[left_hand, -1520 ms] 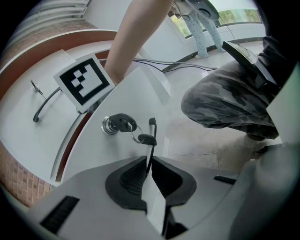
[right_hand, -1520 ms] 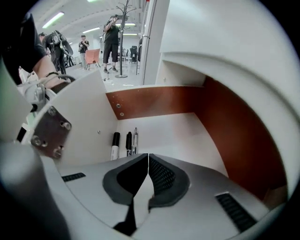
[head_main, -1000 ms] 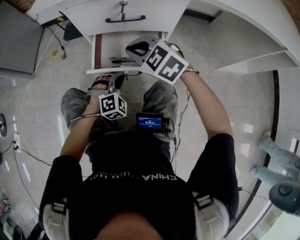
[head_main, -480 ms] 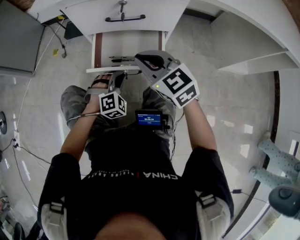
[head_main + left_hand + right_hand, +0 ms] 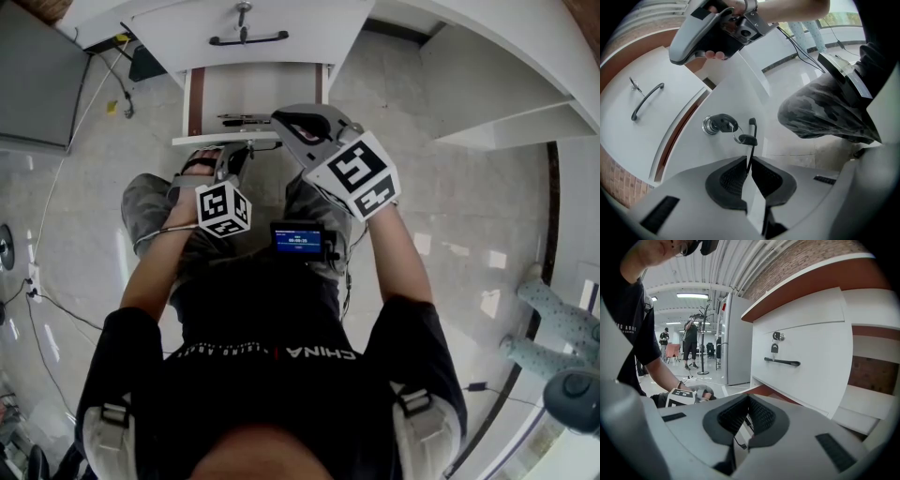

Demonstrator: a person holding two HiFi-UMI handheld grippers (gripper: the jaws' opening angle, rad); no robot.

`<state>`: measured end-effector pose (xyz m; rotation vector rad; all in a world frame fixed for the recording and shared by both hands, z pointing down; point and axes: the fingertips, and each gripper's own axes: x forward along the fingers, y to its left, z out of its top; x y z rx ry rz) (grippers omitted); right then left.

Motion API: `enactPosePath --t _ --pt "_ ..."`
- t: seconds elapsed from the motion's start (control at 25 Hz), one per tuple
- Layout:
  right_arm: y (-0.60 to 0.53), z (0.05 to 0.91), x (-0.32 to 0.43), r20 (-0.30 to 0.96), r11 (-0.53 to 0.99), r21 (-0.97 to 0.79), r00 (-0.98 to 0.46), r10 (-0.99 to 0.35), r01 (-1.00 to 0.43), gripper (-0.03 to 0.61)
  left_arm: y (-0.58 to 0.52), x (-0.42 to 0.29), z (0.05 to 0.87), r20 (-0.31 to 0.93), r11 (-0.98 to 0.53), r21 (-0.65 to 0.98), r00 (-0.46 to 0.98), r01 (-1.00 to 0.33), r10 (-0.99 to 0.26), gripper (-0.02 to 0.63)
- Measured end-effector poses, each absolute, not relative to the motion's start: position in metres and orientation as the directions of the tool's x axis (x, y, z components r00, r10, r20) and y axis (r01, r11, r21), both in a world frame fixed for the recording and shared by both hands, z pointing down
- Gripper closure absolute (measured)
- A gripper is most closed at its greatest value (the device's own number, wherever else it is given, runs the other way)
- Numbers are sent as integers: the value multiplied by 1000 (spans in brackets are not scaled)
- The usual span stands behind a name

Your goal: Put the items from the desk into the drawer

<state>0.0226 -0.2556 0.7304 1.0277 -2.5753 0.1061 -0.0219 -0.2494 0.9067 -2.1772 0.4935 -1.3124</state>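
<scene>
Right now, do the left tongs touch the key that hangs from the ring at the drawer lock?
Touching. The left gripper view shows the blade of the hanging key running down between the left tongs, which are shut on it.

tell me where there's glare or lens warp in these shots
Head view: the glossy floor mirrors pale light. Left gripper view: fisheye bows the drawer handle, corners go black, the key is sharp. Right gripper view: the ceiling light blows out white.

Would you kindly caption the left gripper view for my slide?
Left gripper clamps the open drawer's handle beside its keyed lock, right gripper hovering above.
</scene>
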Motion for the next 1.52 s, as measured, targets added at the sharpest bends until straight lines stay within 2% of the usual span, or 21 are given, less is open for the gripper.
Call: enactPosePath --t 0.2,0.44,0.96,1.52 --pt "-254 724 25 341 728 58 -672 -657 -683 563 -260 -21 888 706 -818 -572 475 -56 -526 577" --pt "-251 719 25 326 728 64 -676 -662 -682 561 -261 -20 885 743 -848 -530 469 -24 -478 577" --pt "-250 722 30 335 726 67 -670 -663 -685 563 -270 -18 885 750 -854 -520 462 -31 -473 577" --pt "-264 732 43 339 690 39 -640 -690 -723 563 -332 -5 885 750 -855 -517 461 -39 -475 577"
